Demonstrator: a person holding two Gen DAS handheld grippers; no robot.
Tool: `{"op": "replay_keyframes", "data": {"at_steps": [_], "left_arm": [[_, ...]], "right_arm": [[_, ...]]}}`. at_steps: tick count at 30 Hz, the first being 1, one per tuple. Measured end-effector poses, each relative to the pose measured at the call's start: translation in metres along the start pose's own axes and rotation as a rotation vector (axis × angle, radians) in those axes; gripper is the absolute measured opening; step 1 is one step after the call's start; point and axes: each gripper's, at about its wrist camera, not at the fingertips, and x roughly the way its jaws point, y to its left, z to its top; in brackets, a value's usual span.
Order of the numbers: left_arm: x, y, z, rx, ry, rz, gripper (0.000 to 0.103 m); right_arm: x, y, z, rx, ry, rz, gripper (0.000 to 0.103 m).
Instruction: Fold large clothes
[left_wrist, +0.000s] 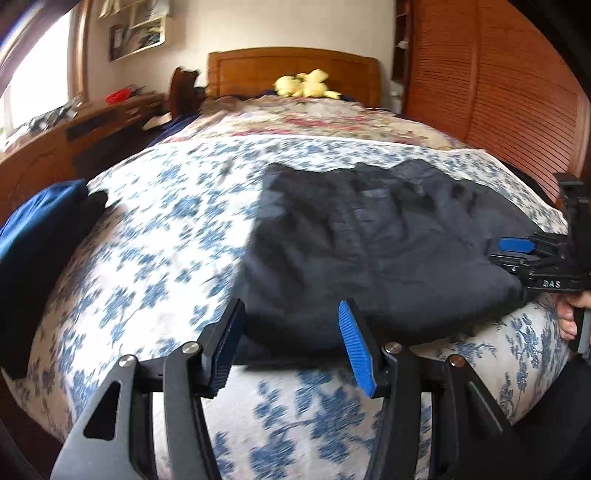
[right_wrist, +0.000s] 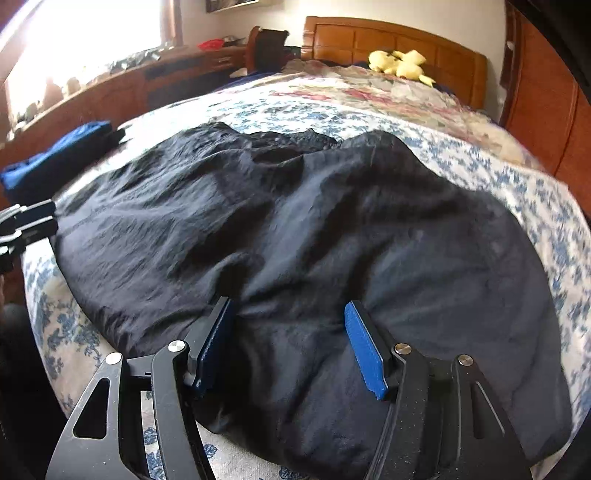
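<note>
Seen from the left wrist, the left gripper (left_wrist: 291, 343) is held with its jaws spread wide and nothing between them, just above the near left corner of the dark garment (left_wrist: 373, 243), which is laid across the flowered bedspread (left_wrist: 159, 266). If the jaws were closed from this height, it is judged that only the top layer, or the bedspread with it, could be caught, and the fold would be dragged askew. Plenty of bare bedspread is left to the left, up to a blue folded pile (left_wrist: 33, 229) at the bed's edge; that pile could be knocked if the garment were swung that way. At the right edge of the garment the right gripper (left_wrist: 517, 247) is seen, but its state cannot be told from here. From the right wrist, the right gripper (right_wrist: 291, 343) is shown open and empty over rumpled cloth of the dark garment (right_wrist: 295, 221), whose near hem lies close to the bed's edge, so cloth could slip off toward the floor. Open bedspread (right_wrist: 498, 166) is left beyond and to the right.
</note>
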Motion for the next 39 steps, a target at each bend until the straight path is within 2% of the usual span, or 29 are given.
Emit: {"op": "replay_keyframes", "data": {"at_steps": [4, 7, 15, 20, 27, 32, 35, 39], "left_arm": [[0.002, 0.013, -0.001, -0.036, 0.016, 0.029, 0.052], [0.011, 0.010, -0.007, -0.019, 0.058, 0.065, 0.052], [0.022, 0.015, -0.017, -0.062, 0.112, 0.054, 0.052], [0.023, 0.014, -0.019, -0.076, 0.116, 0.060, 0.052], [0.025, 0.015, -0.016, -0.114, 0.131, 0.063, 0.052], [0.027, 0.015, -0.017, -0.148, 0.122, 0.071, 0.052], [0.028, 0.012, -0.016, -0.154, 0.116, 0.034, 0.034], [0.024, 0.005, -0.005, -0.144, 0.109, 0.023, 0.013]], "right_arm": [[0.000, 0.001, 0.000, -0.015, -0.001, -0.009, 0.063], [0.000, 0.000, 0.001, -0.007, 0.005, -0.004, 0.063], [-0.002, 0.001, -0.001, -0.028, -0.002, -0.008, 0.063], [-0.002, -0.004, -0.003, -0.019, -0.010, 0.023, 0.064], [-0.012, -0.008, -0.011, -0.018, -0.033, 0.023, 0.064], [-0.023, -0.020, -0.022, -0.006, -0.052, 0.091, 0.064], [-0.028, -0.023, -0.023, 0.013, -0.050, 0.099, 0.064], [-0.032, -0.017, -0.023, -0.004, -0.049, 0.075, 0.064]]}}
